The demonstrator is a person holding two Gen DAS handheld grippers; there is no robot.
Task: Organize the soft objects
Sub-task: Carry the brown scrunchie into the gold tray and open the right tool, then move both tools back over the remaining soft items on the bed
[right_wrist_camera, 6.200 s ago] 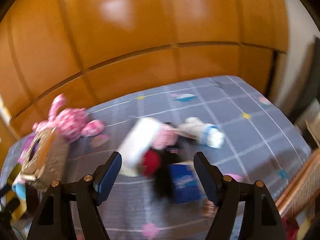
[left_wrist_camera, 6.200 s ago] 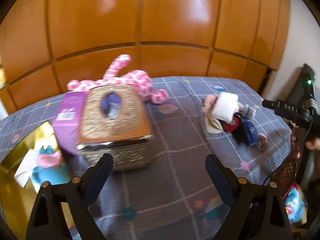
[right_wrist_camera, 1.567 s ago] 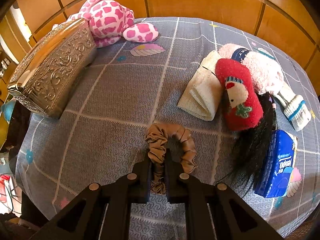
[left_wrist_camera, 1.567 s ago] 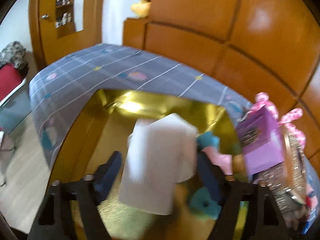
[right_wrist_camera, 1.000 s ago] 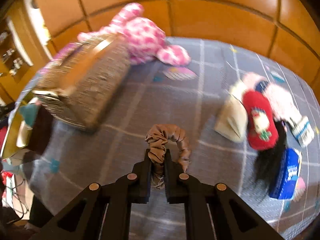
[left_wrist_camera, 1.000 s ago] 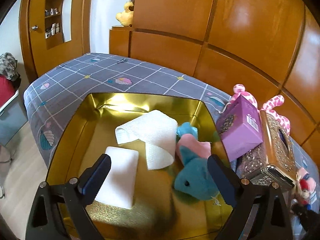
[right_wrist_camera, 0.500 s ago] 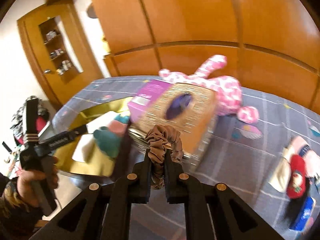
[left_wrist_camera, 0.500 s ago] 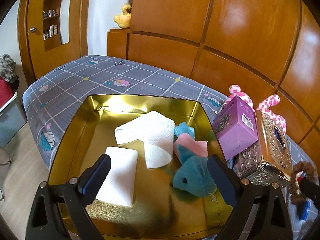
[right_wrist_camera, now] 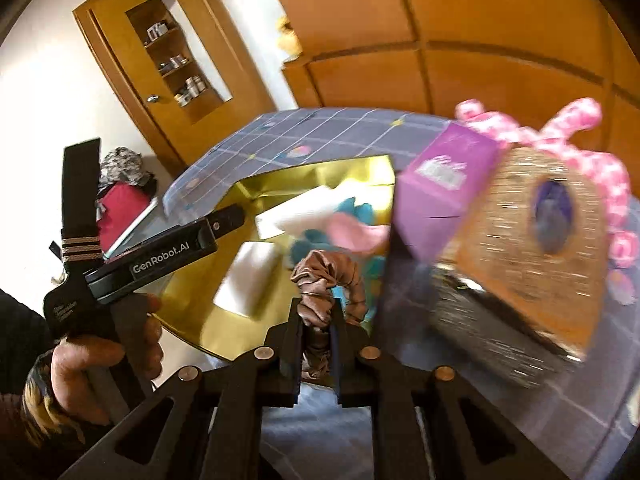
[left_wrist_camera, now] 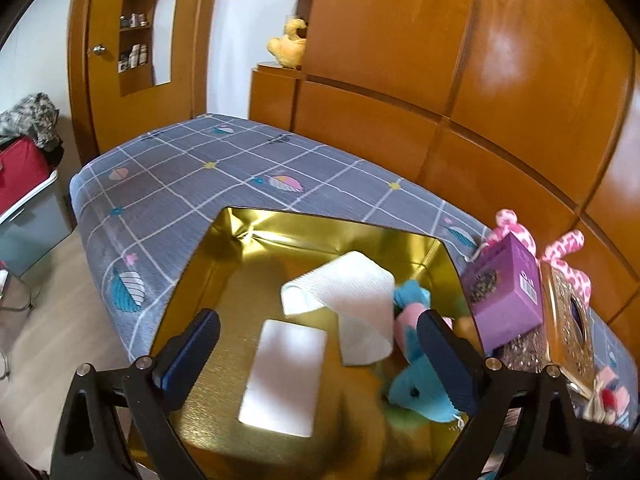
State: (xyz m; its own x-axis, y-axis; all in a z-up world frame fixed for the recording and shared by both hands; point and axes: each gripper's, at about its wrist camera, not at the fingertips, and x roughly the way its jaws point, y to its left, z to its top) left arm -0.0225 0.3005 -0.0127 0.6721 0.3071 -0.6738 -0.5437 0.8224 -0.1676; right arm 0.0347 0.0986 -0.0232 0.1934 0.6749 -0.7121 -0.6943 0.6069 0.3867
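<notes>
my right claw (right_wrist_camera: pixel 316 334) is nearly closed, pinching the brown scrunchie (right_wrist_camera: pixel 326 280); its jaws have just been easing apart, the scrunchie between them. it hangs over the near rim of the gold tray (left_wrist_camera: pixel 240 232) on the bed (left_wrist_camera: pixel 180 168). my left claw (left_wrist_camera: pixel 320 360) gapes wide and empty above the tray's white pad (left_wrist_camera: pixel 286 376). only the right view shows my left hand (right_wrist_camera: pixel 100 356).

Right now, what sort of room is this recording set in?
Most likely a bedroom: a bed under a grey checked sheet, wooden wardrobe panelling behind it, and a yellow plush toy on a wooden cabinet.
</notes>
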